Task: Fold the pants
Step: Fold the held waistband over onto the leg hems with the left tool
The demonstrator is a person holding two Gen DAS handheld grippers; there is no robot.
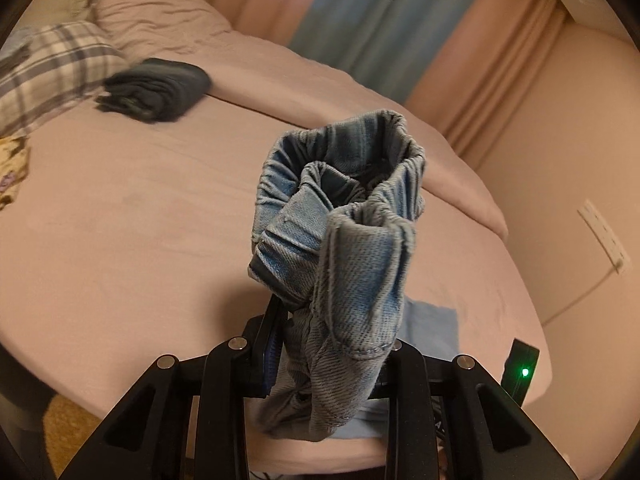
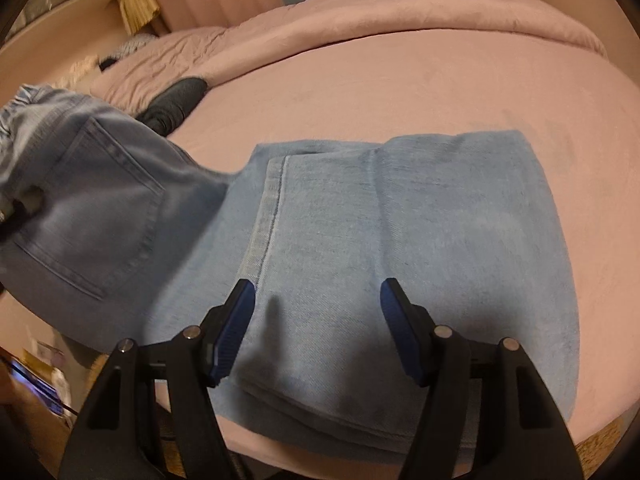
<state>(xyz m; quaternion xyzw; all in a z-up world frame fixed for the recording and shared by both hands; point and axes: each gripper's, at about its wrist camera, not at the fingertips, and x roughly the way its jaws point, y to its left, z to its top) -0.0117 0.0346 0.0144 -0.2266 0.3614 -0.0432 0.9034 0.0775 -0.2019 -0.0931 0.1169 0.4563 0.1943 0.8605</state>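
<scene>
Light blue denim pants (image 2: 400, 220) lie on the pink bed (image 2: 400, 92), the legs folded flat in front of me. Their waist end with a back pocket (image 2: 88, 200) is lifted off the bed at the left. In the left wrist view my left gripper (image 1: 320, 320) is shut on the bunched elastic waistband (image 1: 344, 208), which stands up above the jaws and hides the right finger. My right gripper (image 2: 318, 286) hovers open just above the near part of the folded legs, with nothing pinched between its blue pads (image 2: 236, 320).
A dark folded garment (image 1: 156, 90) lies further up the bed, next to a plaid pillow (image 1: 52, 68). The pink duvet (image 2: 400, 12) is pushed back along the far side. Curtains (image 1: 380, 28) and a wall with an outlet (image 1: 604, 236) lie beyond the bed edge.
</scene>
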